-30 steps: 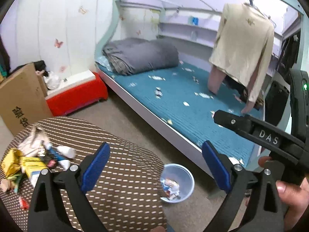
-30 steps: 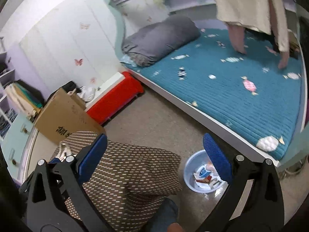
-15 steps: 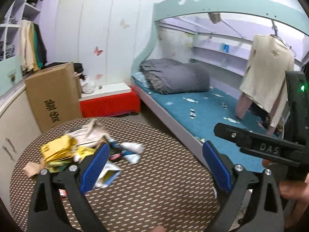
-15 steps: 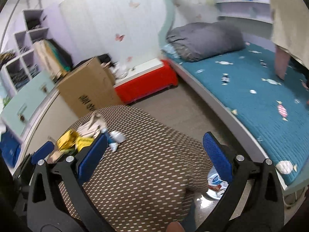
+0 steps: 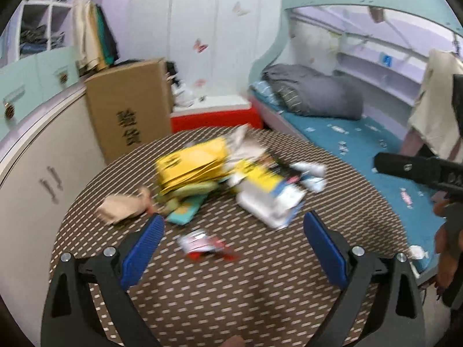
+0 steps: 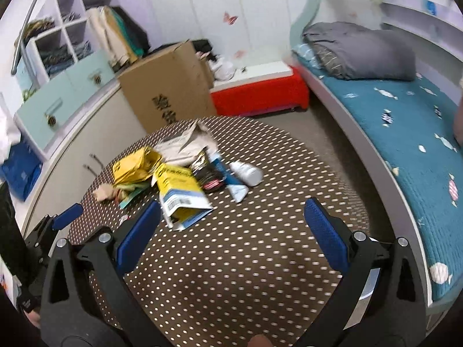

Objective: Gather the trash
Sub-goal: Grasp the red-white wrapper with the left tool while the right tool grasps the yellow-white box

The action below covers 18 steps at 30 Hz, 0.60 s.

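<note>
A pile of trash lies on a round brown dotted table: yellow packets, a yellow and white carton, a white bottle, a crumpled paper bag and a red and white wrapper. My left gripper is open and empty, just above the wrapper. My right gripper is open and empty above the table, near the carton. The left view is blurred.
A cardboard box and a red bench stand behind the table. A bed with a teal cover runs along the right. A cabinet is at the left. The other gripper's body shows at right.
Both grippers have swung left, away from the floor bin and bed, and now face the trash pile on the table. Both stay open.
</note>
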Each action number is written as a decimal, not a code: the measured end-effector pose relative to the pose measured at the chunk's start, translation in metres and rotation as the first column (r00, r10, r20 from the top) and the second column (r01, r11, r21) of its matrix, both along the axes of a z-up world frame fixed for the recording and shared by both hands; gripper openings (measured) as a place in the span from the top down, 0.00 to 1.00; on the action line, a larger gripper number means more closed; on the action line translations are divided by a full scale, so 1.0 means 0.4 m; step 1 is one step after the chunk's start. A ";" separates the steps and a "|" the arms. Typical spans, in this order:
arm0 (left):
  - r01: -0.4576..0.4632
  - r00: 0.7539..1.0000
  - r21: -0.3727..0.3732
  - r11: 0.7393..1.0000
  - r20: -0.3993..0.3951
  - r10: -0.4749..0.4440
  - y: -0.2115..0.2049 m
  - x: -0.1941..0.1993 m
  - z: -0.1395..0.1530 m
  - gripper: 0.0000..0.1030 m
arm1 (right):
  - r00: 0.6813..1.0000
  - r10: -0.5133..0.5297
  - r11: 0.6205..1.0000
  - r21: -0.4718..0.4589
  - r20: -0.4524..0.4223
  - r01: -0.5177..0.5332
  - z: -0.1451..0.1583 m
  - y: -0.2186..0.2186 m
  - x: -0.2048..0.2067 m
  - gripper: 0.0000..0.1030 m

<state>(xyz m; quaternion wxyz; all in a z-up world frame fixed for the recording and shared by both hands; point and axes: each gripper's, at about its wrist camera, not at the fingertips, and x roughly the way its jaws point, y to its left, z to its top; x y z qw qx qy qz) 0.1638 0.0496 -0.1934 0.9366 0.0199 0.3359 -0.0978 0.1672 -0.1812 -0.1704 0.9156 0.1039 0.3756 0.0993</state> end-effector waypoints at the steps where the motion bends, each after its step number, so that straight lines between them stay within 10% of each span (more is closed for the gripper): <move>1: -0.014 1.000 0.002 1.000 -0.010 0.014 0.018 0.005 -0.011 0.08 | 1.000 0.010 1.000 -0.001 -0.008 -0.010 -0.007 0.010 0.004 0.06; 13: -0.072 0.982 0.023 0.997 -0.173 0.075 0.048 0.098 -0.133 0.09 | 0.995 0.069 0.997 -0.034 -0.072 -0.072 -0.067 0.065 0.032 0.06; 18: -0.047 0.977 -0.023 0.999 -0.210 0.042 0.043 0.114 -0.158 0.40 | 0.988 0.119 0.991 -0.053 -0.097 -0.125 -0.103 0.110 0.071 0.06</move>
